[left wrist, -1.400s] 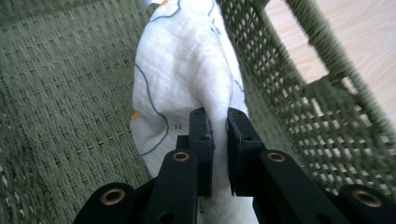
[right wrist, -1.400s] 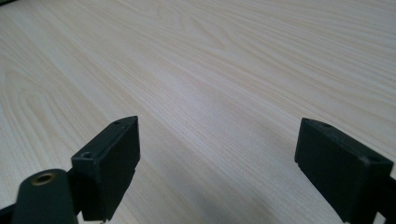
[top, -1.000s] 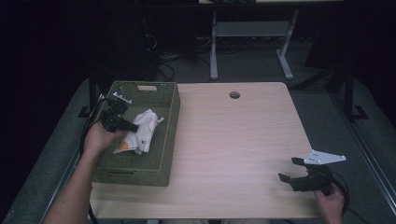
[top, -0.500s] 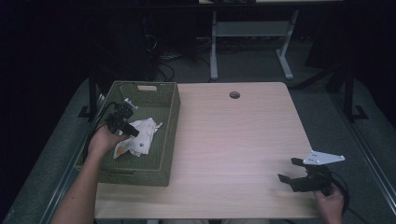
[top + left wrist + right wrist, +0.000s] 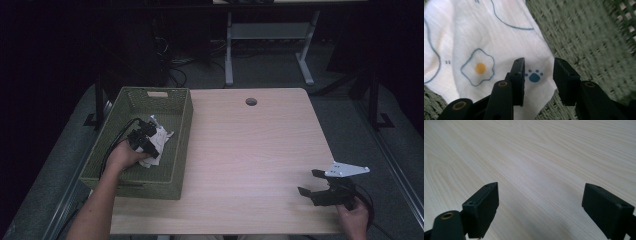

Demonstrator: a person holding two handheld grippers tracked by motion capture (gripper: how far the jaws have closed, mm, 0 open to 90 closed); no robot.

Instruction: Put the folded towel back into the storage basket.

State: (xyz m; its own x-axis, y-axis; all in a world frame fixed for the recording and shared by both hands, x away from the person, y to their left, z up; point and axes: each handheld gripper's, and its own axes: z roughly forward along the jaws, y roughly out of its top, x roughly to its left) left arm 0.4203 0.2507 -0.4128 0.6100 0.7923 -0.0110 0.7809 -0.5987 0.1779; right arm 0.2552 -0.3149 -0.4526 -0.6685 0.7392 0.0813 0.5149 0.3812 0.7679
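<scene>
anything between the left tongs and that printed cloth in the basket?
Nothing visible. The left tongs are open, jaws straddling the paw-print corner of the white cloth, which lies on the floor of the green basket. The basket wall is off to the side, not in the path.

— What's the surface I'm working on?
— I see a light wood-grain table (image 5: 250,150), with a small round hole (image 5: 251,102) near its far edge.
— What sits directly on it?
— I've got a green woven basket (image 5: 177,150) on the left side, reaching from near the far edge almost to the near edge. I can't tell whether the right gripper (image 5: 312,182), at the near right corner, touches the top.
</scene>
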